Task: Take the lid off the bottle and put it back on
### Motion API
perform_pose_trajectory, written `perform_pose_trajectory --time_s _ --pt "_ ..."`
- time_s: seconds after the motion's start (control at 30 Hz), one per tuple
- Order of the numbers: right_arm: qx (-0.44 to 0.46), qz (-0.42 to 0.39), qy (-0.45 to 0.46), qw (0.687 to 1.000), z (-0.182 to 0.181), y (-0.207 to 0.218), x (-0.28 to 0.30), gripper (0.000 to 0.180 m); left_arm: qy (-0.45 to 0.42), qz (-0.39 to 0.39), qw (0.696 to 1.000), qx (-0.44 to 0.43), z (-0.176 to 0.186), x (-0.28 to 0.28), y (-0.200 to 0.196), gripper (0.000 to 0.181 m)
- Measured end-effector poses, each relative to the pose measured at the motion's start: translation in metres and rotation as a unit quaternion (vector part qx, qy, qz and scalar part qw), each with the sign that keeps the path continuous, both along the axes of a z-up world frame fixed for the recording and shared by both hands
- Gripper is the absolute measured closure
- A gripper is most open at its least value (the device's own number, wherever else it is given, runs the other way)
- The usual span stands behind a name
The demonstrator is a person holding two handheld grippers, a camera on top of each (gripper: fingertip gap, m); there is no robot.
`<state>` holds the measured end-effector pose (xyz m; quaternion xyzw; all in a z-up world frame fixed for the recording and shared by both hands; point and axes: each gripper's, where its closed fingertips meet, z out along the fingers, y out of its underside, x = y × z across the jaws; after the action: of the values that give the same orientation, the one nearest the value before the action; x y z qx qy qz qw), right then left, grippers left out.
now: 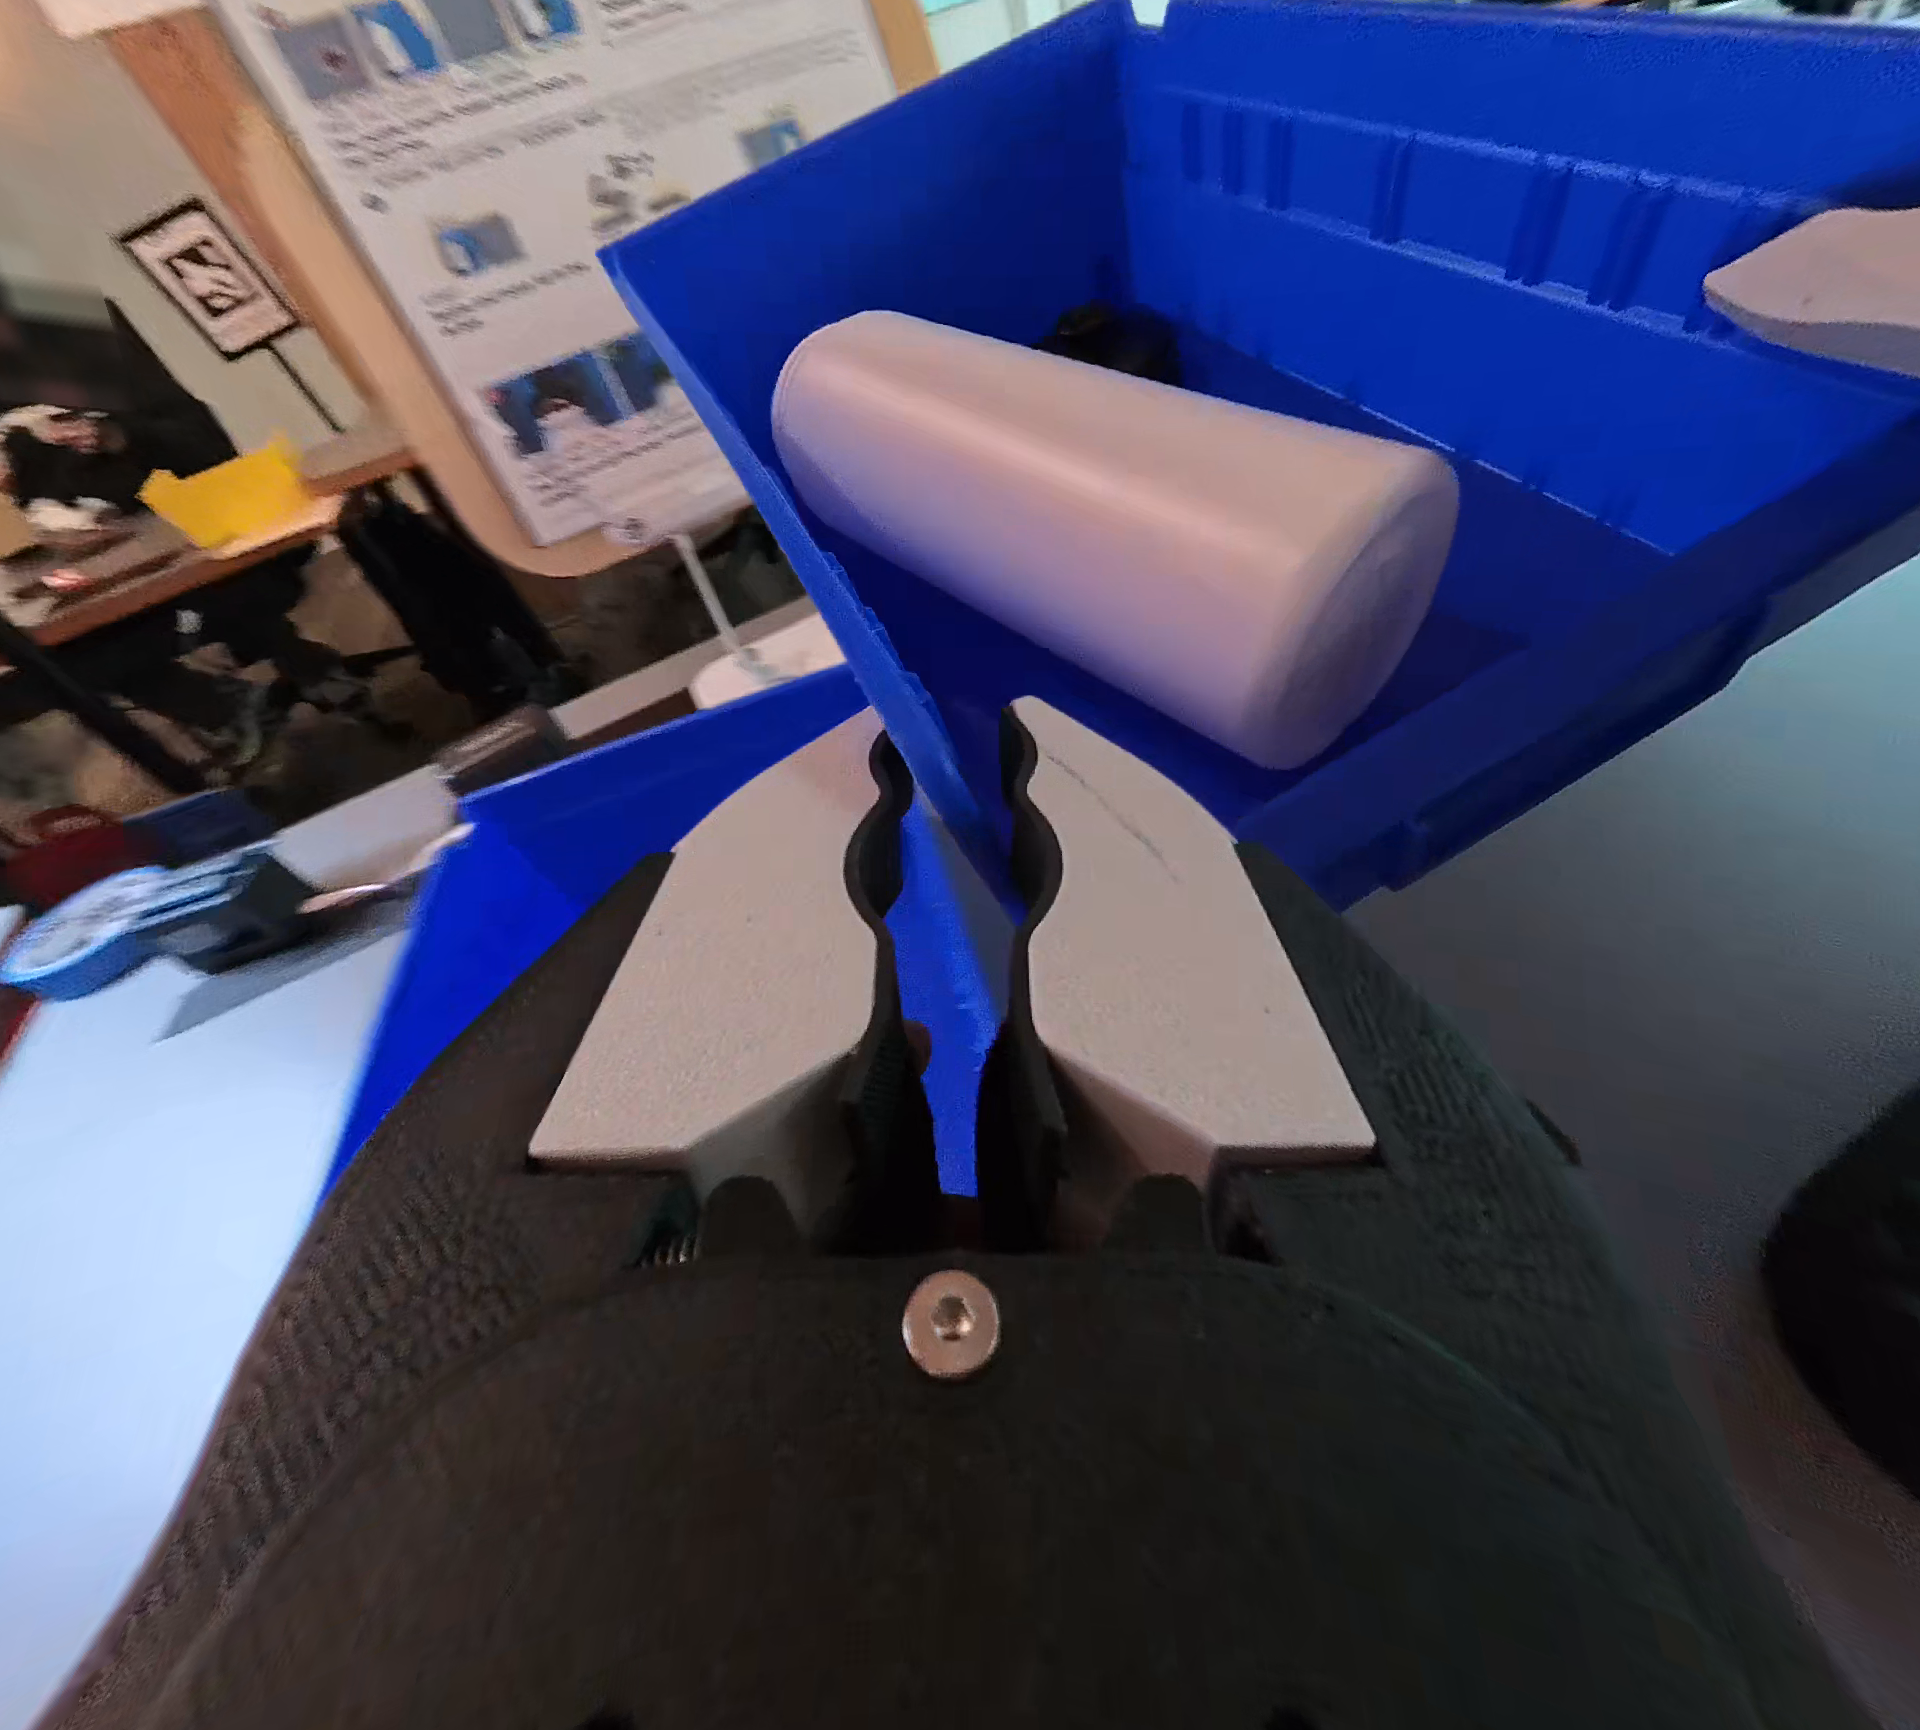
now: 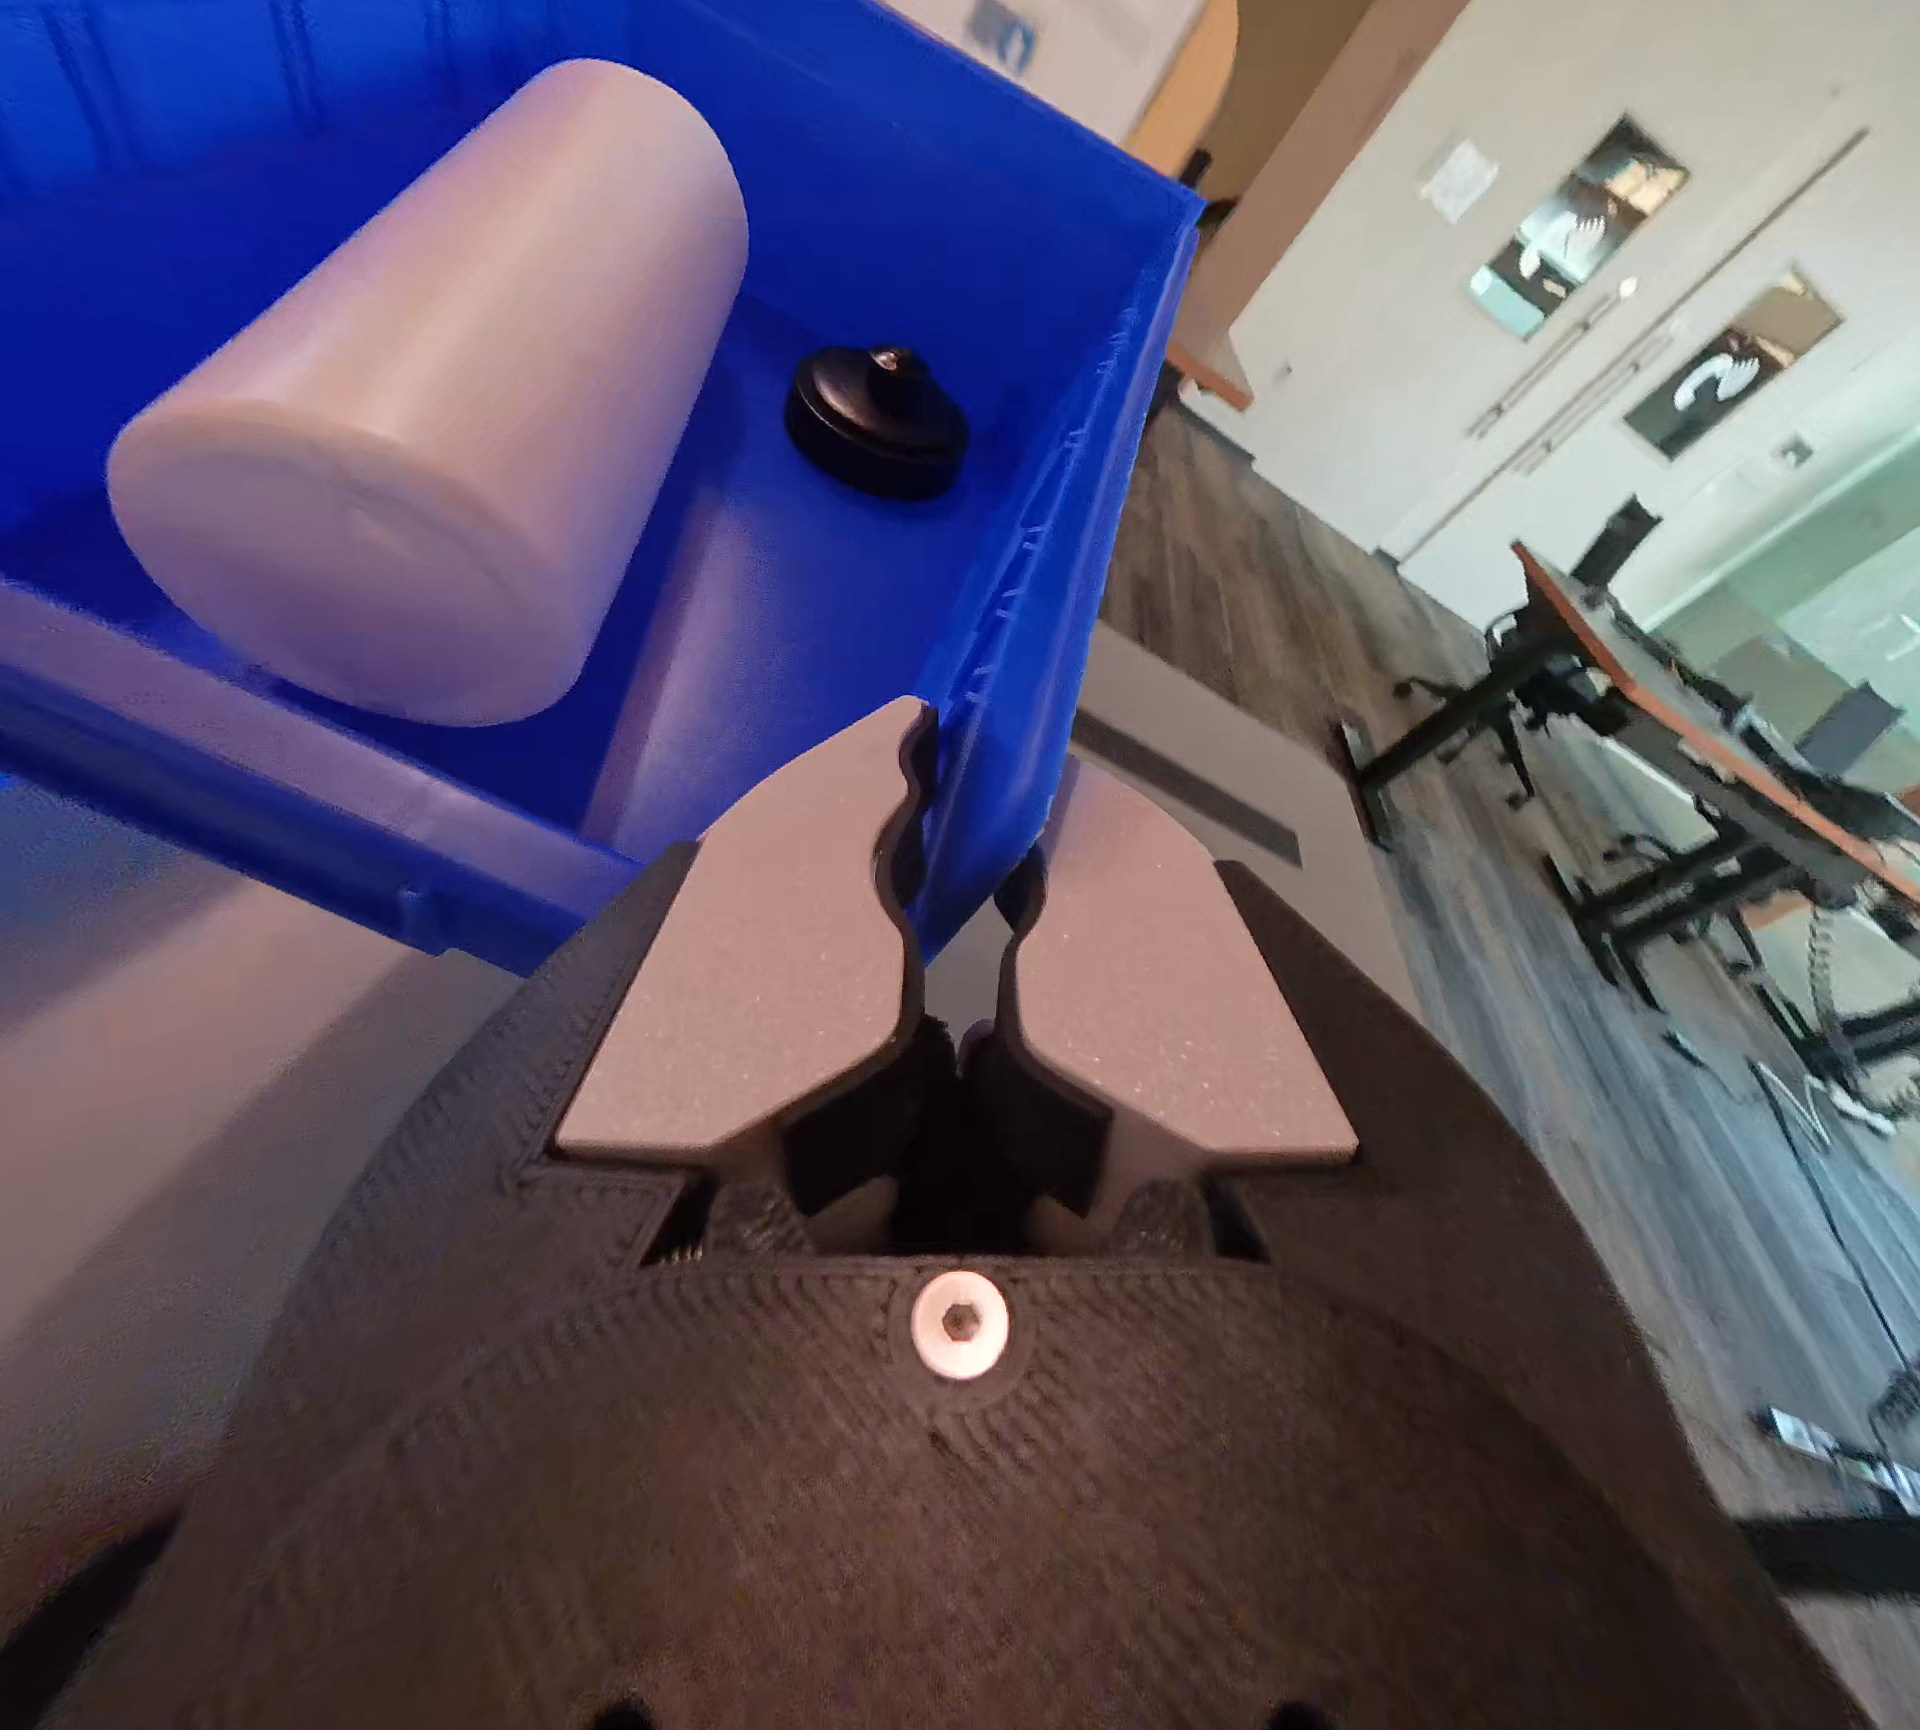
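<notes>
A pale grey cylindrical bottle (image 1: 1112, 537) lies on its side inside a blue plastic bin (image 1: 935, 246). The bin is tilted. A small black lid (image 2: 878, 423) lies loose on the bin floor beside the bottle (image 2: 436, 433); it shows partly behind the bottle in the left wrist view (image 1: 1117, 340). My left gripper (image 1: 945, 745) is shut on one side wall of the bin. My right gripper (image 2: 987, 766) is shut on the opposite side wall of the bin (image 2: 883, 153). One right finger (image 1: 1829, 309) shows at the far edge of the left wrist view.
A dark tabletop (image 1: 1662, 901) lies under the bin. A second blue plastic shape (image 1: 540, 901) sits to the left, with a blue tape roll (image 1: 94, 942) on a white surface. A poster board (image 1: 520, 122) stands behind. Desks (image 2: 1714, 745) stand on the wooden floor at right. Across from one pair of fingers to the other is roughly 20 centimeters.
</notes>
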<state>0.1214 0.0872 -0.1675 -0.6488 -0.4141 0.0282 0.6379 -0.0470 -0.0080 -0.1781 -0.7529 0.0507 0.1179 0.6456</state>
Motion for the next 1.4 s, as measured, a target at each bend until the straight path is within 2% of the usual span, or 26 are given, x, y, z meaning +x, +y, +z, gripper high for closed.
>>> perform_pose_trajectory --time_s 0.1,0.23,0.4,0.57,0.73,1.0,1.23,1.4 --pt "0.004 0.058 0.023 0.998 0.017 -0.009 -0.048 0.171 0.02 0.05 0.999 0.006 0.015 -0.039 -0.024 0.165" --pt "-0.013 0.141 0.05 0.989 0.021 -0.034 -0.125 0.171 0.026 0.122 0.992 0.003 0.018 -0.097 -0.073 0.165" --pt "-0.016 0.248 0.063 0.967 0.006 -0.101 -0.223 0.169 0.018 0.214 0.977 0.017 0.021 -0.164 -0.164 0.164" --pt "-0.054 0.345 0.076 0.934 -0.015 -0.177 -0.311 0.17 0.046 0.305 0.951 -0.017 0.013 -0.209 -0.259 0.162" --pt "-0.066 0.396 0.069 0.913 -0.042 -0.239 -0.363 0.17 0.073 0.364 0.927 -0.049 -0.004 -0.237 -0.325 0.162" --pt "-0.093 0.415 0.039 0.904 -0.103 -0.278 -0.371 0.167 0.069 0.388 0.916 -0.072 -0.057 -0.257 -0.355 0.168" --pt "-0.113 0.396 0.0 0.911 -0.14 -0.274 -0.366 0.164 0.027 0.378 0.924 -0.061 -0.098 -0.272 -0.344 0.17" --pt "-0.11 0.379 -0.005 0.919 -0.143 -0.262 -0.362 0.165 0.007 0.361 0.931 -0.053 -0.116 -0.273 -0.331 0.17"
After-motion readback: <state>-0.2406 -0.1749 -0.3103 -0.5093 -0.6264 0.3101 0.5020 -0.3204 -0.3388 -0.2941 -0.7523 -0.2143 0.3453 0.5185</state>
